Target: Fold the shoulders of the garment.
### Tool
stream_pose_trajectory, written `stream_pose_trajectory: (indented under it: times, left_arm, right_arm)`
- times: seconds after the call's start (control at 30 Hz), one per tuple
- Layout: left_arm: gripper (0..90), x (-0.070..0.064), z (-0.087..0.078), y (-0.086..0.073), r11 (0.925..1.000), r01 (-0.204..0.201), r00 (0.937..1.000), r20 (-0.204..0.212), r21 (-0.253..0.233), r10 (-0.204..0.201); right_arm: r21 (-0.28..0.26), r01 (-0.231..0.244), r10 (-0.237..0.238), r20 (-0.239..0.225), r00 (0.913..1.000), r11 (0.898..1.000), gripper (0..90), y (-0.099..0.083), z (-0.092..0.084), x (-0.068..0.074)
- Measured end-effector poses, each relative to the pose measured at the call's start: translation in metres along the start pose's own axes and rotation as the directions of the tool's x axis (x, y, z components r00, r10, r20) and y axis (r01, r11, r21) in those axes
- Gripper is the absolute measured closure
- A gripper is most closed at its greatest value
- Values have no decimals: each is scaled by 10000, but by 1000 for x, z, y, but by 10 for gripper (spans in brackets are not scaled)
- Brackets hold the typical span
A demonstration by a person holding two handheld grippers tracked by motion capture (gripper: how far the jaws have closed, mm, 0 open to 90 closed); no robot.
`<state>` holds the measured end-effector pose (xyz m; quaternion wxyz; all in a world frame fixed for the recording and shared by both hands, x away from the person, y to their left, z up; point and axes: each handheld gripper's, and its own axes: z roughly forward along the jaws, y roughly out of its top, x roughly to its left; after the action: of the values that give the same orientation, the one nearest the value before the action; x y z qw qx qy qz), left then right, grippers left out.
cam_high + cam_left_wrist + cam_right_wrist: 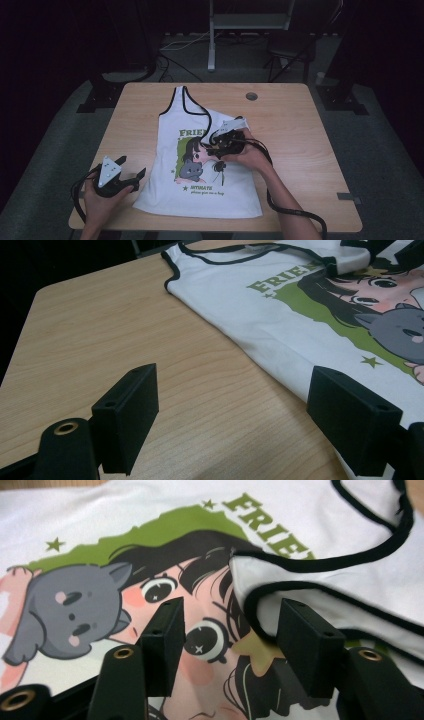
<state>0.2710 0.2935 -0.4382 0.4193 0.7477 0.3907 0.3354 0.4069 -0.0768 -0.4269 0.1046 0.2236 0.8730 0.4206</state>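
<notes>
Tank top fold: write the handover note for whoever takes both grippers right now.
Left gripper: open, resting on the table beside the tank top, holding nothing.
Right gripper: open over the print, nothing pinched.
Done: one shoulder strap is folded in over the print.
Left: the other strap and the body still lie flat, so the rest of the fold probably remains.
</notes>
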Motion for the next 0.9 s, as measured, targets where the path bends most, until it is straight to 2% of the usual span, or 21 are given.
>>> stream_pose_trajectory:
  times: [0.13, 0.33, 0.5, 0.9]
  left_arm:
    - [206, 0, 0, 0, 10000, -3, 10000, -7, 6, 3]
    - [206, 0, 0, 0, 10000, 13, 10000, -8, 11, -13]
    - [206, 0, 0, 0, 10000, -8, 10000, -27, 28, 8]
    - [206, 0, 1, 0, 10000, -10, 10000, -42, 62, 11]
  right_arm:
    - [-232, 41, -33, 343, 9994, 9997, 387, 1, -3, 4]
    - [-538, -480, 529, 940, 9942, 9974, 327, -4, -8, 4]
    - [-670, -692, 773, 1267, 9889, 9953, 287, -7, -14, 4]
    - [-1055, -1333, 1497, 1679, 9744, 9855, 224, -12, -29, 8]
